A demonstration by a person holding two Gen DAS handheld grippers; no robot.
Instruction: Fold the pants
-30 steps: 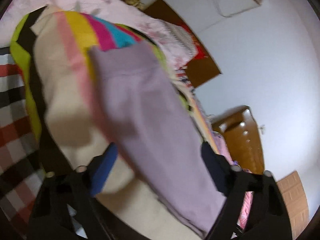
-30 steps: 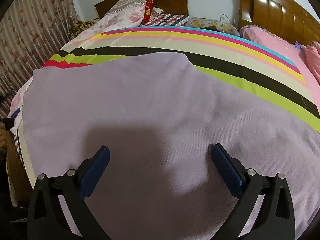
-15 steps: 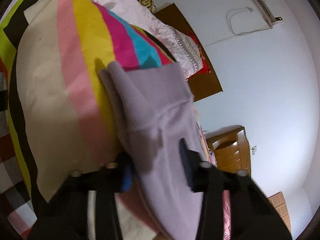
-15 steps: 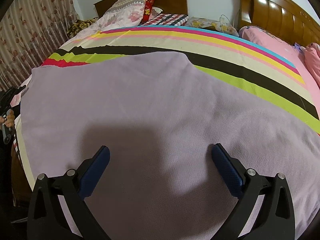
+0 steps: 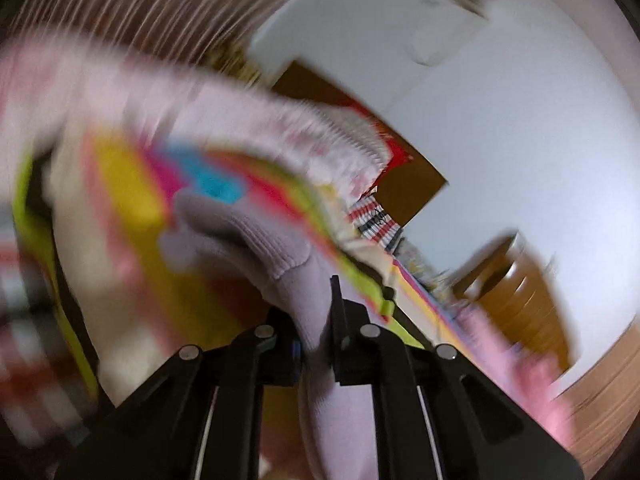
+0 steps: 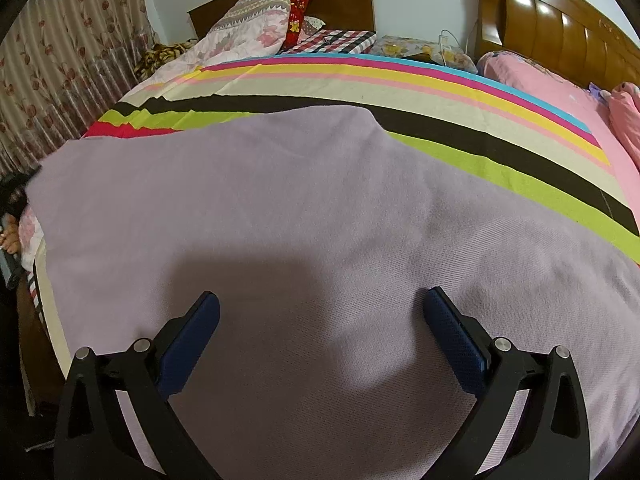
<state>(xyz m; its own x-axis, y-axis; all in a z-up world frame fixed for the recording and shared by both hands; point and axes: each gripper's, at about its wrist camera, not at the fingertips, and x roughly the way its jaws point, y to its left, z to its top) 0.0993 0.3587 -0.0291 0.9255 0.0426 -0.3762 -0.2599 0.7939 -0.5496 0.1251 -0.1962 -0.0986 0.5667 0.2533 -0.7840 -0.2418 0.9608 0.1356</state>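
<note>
left gripper (image 5: 314,332) clenched on lilac pants (image 6: 320,240) — right gripper (image 6: 320,324) released above them.

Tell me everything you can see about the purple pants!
The pants are pale lilac, made of a soft, finely ribbed knit. In the right wrist view they lie spread flat and fairly smooth across the striped bedsheet, with a dark shadow on the near part. The right gripper is open above them, gripping nothing. In the blurry left wrist view, the left gripper is shut on a bunched bit near a thick ribbed band, which looks like a cuff or waistband.
</note>
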